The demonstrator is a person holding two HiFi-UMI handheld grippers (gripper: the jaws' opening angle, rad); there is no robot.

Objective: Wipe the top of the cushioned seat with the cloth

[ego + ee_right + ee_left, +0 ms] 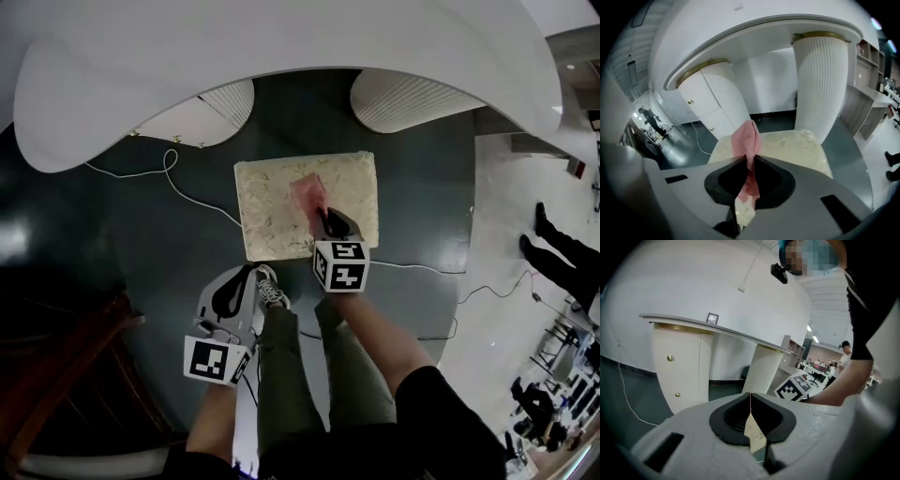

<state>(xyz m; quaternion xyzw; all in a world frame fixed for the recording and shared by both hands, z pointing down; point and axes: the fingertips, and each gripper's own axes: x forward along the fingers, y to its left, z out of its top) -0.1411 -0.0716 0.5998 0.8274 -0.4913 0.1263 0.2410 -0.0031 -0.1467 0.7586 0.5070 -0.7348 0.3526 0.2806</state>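
The cushioned seat [267,202] is a cream, speckled square pad on the dark floor, below the curved white counter. A pink cloth [307,193] lies on its middle right part. My right gripper [322,217] is over the seat's near right area, shut on the pink cloth [746,140], which sticks up between its jaws with the seat [787,143] beyond. My left gripper [251,274] hangs lower left, off the seat beside the person's leg, jaws closed together with nothing held. A sliver of the seat [754,433] shows through the left gripper [750,397].
A curved white counter [281,47] on ribbed white pillars [821,89] stands just beyond the seat. A white cable [173,183] runs over the dark floor at left. The person's legs and a shoe [270,291] stand near the seat's front edge. Other people are at far right.
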